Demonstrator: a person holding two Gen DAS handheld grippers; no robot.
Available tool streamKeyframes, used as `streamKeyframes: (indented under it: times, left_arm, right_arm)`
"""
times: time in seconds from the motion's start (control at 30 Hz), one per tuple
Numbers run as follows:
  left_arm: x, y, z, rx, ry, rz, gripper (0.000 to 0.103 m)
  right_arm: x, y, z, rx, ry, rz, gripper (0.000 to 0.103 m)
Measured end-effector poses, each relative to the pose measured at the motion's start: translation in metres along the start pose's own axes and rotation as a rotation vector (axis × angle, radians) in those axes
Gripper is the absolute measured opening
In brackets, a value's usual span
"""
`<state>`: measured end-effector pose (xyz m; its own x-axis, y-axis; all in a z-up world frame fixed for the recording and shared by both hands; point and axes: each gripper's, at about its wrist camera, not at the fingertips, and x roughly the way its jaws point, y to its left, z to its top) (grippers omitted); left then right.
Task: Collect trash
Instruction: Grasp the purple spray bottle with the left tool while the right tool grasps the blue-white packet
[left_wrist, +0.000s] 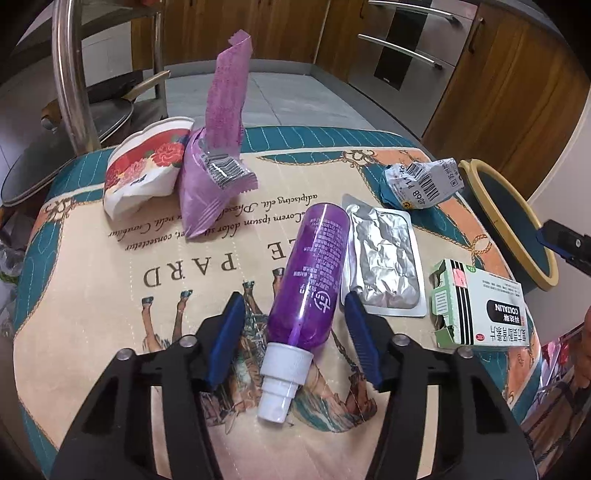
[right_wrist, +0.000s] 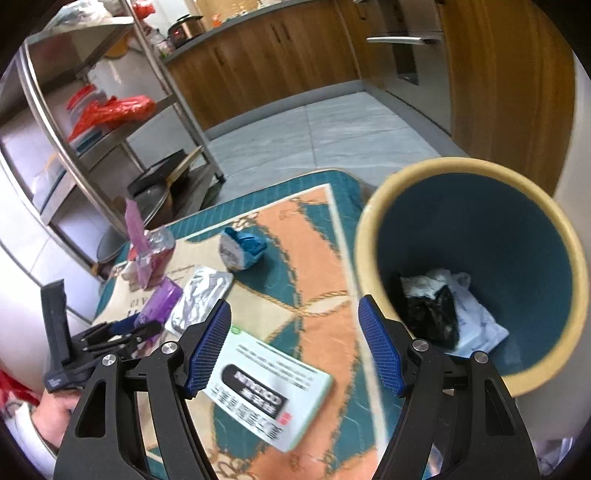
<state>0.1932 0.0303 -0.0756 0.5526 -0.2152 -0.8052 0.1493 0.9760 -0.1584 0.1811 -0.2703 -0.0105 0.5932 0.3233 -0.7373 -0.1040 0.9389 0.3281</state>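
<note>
A purple spray bottle (left_wrist: 314, 266) with a white nozzle lies on the patterned tablecloth (left_wrist: 110, 266). My left gripper (left_wrist: 293, 299) straddles its lower body, with a gap showing on each side of the bottle. Beside it lie a foil blister pack (left_wrist: 384, 258), a torn green-white medicine box (left_wrist: 480, 306), a crumpled blue-white wrapper (left_wrist: 421, 181), a purple snack wrapper (left_wrist: 210, 177) and a crushed flowered paper cup (left_wrist: 144, 170). My right gripper (right_wrist: 293, 301) hovers open over the table edge between the medicine box (right_wrist: 266, 387) and the bin (right_wrist: 369, 221), holding nothing.
The blue bin with a yellow rim stands off the table's right edge and holds crumpled white and black trash (right_wrist: 439, 306). A steel shelf rack (right_wrist: 110, 110) with pans stands behind the table. Wooden cabinets (right_wrist: 280, 55) line the far wall.
</note>
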Motion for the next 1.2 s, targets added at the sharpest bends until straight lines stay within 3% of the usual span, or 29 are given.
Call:
streamKeyframes:
  times: [0.07,0.1,0.4,0.8,0.9,0.93,1.07,1.2]
  left_arm:
    - [-0.001,0.000,0.000,-0.005,-0.001,-0.010,0.036]
    - [-0.002,0.000,-0.001,-0.005,-0.004,-0.001,0.035]
    - [-0.012,0.018,-0.009,-0.108,-0.023,-0.020,0.034]
    - [-0.015,0.017,-0.011,-0.110,-0.028,-0.017,0.034]
    - [-0.015,0.018,-0.013,-0.115,-0.027,-0.014,0.034]
    - [-0.016,0.018,-0.013,-0.116,-0.027,-0.013,0.034]
    - [-0.018,0.016,-0.013,-0.116,-0.030,-0.007,0.034]
    - [-0.026,0.015,-0.012,-0.113,-0.052,-0.003,0.033]
  right_arm:
    - [0.009,0.006,0.004,-0.003,0.007,0.019,0.072]
    - [0.014,0.010,0.007,-0.004,0.011,0.033,0.072]
    - [0.054,0.044,0.034,-0.026,0.019,0.101,0.072]
    - [0.105,0.051,0.049,-0.011,0.060,0.049,0.072]
    - [0.115,0.051,0.046,0.001,0.083,0.048,0.060]
    - [0.117,0.052,0.046,-0.001,0.090,0.048,0.049]
    - [0.113,0.054,0.044,-0.021,0.077,0.052,0.034]
    - [0.105,0.051,0.044,-0.012,0.060,0.053,0.026]
